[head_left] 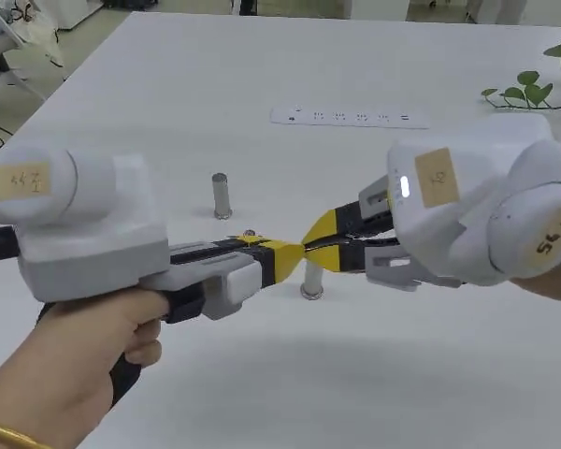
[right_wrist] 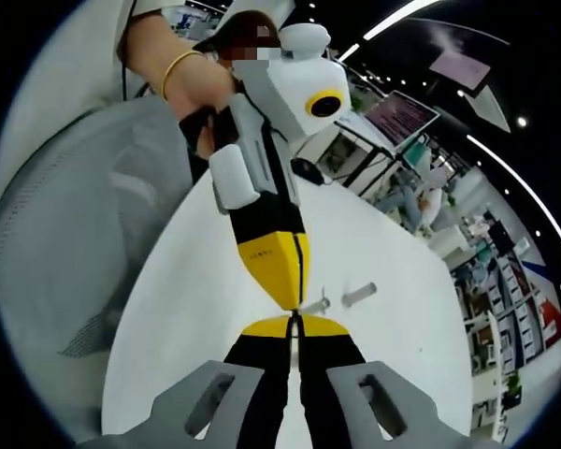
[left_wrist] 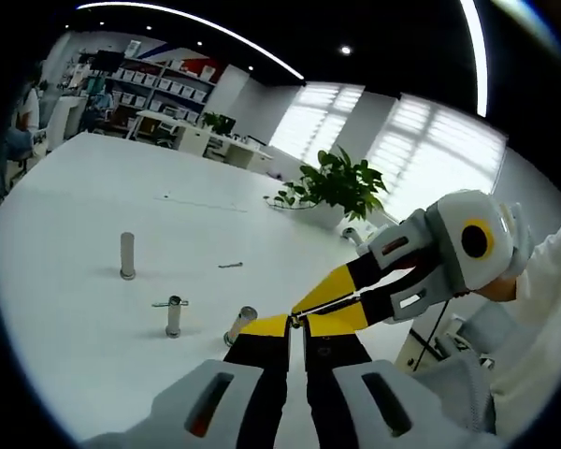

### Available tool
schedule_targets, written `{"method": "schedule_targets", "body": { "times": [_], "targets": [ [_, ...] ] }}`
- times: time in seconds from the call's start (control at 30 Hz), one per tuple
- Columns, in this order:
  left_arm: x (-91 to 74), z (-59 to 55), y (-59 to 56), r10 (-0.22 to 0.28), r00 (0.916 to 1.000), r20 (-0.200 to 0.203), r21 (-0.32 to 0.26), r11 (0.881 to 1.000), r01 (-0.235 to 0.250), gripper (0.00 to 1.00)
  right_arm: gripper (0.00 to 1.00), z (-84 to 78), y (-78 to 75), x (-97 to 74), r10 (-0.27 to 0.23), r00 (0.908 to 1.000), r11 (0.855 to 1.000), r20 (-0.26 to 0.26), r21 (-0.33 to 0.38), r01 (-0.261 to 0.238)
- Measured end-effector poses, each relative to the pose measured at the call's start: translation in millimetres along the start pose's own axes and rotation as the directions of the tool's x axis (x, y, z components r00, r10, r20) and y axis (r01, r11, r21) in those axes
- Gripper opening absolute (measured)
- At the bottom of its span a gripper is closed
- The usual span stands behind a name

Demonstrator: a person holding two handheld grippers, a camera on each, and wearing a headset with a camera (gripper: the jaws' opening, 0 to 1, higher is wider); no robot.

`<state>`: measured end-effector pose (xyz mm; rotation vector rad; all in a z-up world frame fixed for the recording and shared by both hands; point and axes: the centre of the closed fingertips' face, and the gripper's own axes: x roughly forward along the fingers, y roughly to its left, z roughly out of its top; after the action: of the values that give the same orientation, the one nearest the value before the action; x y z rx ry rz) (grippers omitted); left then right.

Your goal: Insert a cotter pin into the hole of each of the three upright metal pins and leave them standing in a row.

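Observation:
Three upright metal pins stand on the white table point(head_left: 168, 103). The far pin point(head_left: 220, 195) point(left_wrist: 127, 255) is bare. The middle pin point(left_wrist: 174, 315) has a cotter pin through its hole; its top point(head_left: 250, 233) peeks over my left gripper. The near pin point(head_left: 311, 281) point(left_wrist: 241, 325) stands just below the tips. My left gripper point(head_left: 294, 253) point(left_wrist: 297, 325) and right gripper point(head_left: 316, 245) point(right_wrist: 297, 325) meet tip to tip above the table, both shut. A small grey cotter pin point(left_wrist: 298, 321) seems pinched where they meet. A loose cotter pin point(left_wrist: 230, 266) lies beyond the pins.
A white power strip point(head_left: 349, 117) lies further back on the table. A green plant point(head_left: 542, 84) stands at the right edge. A hand point(head_left: 65, 365) holds the left gripper at the near left. Shelves and desks fill the room behind.

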<state>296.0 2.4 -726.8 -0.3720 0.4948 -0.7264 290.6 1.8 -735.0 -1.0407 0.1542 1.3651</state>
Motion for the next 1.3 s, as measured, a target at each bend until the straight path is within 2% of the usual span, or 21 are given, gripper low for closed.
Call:
{"method": "schedule_targets", "body": {
  "times": [0.23,0.43,0.57,0.63,0.83,0.9,0.97,1.07,1.13,1.2,1.23,1.27,1.3],
  "targets": [
    [-1.8,0.6,1.3,-0.007,1.0,0.005,-0.052,0.999,0.007,0.01,0.02,2.5,0.5,-1.2,-0.002,1.0,1.0,0.002,-0.009,0.002],
    [-3.6,-0.8,2.7,-0.019,0.9998,-0.008,-0.104,0.994,0.018,0.01,0.02,4.2,1.9,-0.8,-0.001,1.0,1.0,0.005,-0.022,0.001],
    [-5.0,-0.2,3.3,-0.023,0.9997,-0.001,-0.112,0.993,0.023,0.01,0.02,5.6,0.8,-0.5,-0.008,0.9999,1.0,0.01,-0.025,0.008],
    [-5.2,0.4,4.9,-0.025,0.9997,0.008,-0.134,0.991,0.026,0.01,0.03,5.9,-0.3,0.0,-0.013,0.9998,1.0,0.011,-0.024,0.013],
    [-6.4,0.0,6.5,-0.024,0.9994,0.025,-0.164,0.986,0.028,0.0,0.04,5.3,0.1,2.2,-0.003,0.9995,1.0,0.03,0.015,0.002],
    [-6.6,-0.3,6.7,-0.025,0.9993,0.028,-0.167,0.986,0.029,0.0,0.05,4.5,0.2,2.3,0.004,0.9991,0.998,0.043,0.068,-0.007],
    [-7.0,-1.0,10.5,-0.01,0.9996,0.027,-0.152,0.988,0.014,0.0,0.05,3.5,0.7,1.0,0.015,0.9981,0.989,0.06,0.147,-0.024],
    [-9.0,-0.9,13.2,-0.006,0.9993,0.038,-0.15,0.989,0.011,0.0,0.07,2.0,-2.4,-2.6,0.011,0.9956,0.968,0.093,0.249,-0.034],
    [-9.8,-1.9,15.7,0.002,0.9994,0.035,-0.134,0.991,0.003,0.0,0.09,-0.6,-1.8,-5.6,0.022,0.9928,0.938,0.118,0.342,-0.062],
    [-10.4,-4.0,17.1,0.005,0.9997,0.025,-0.114,0.993,-0.002,0.0,0.11,-3.3,-2.5,-8.3,0.027,0.99,0.903,0.139,0.422,-0.083],
    [-10.9,-4.3,17.1,0.003,0.9997,0.025,-0.093,0.996,-0.001,0.0,0.13,-4.3,-1.7,-10.1,0.037,0.9874,0.875,0.154,0.473,-0.106],
    [-11.4,-4.7,16.5,0.002,0.9996,0.027,-0.071,0.997,0.0,0.0,0.14,-3.9,-0.2,-11.3,0.05,0.984,0.853,0.171,0.505,-0.131],
    [-11.6,-5.3,16.0,-0.001,0.9997,0.024,-0.055,0.998,0.002,0.0,0.15,-4.1,0.6,-13.1,0.06,0.9797,0.818,0.191,0.553,-0.158]
  ]
}}
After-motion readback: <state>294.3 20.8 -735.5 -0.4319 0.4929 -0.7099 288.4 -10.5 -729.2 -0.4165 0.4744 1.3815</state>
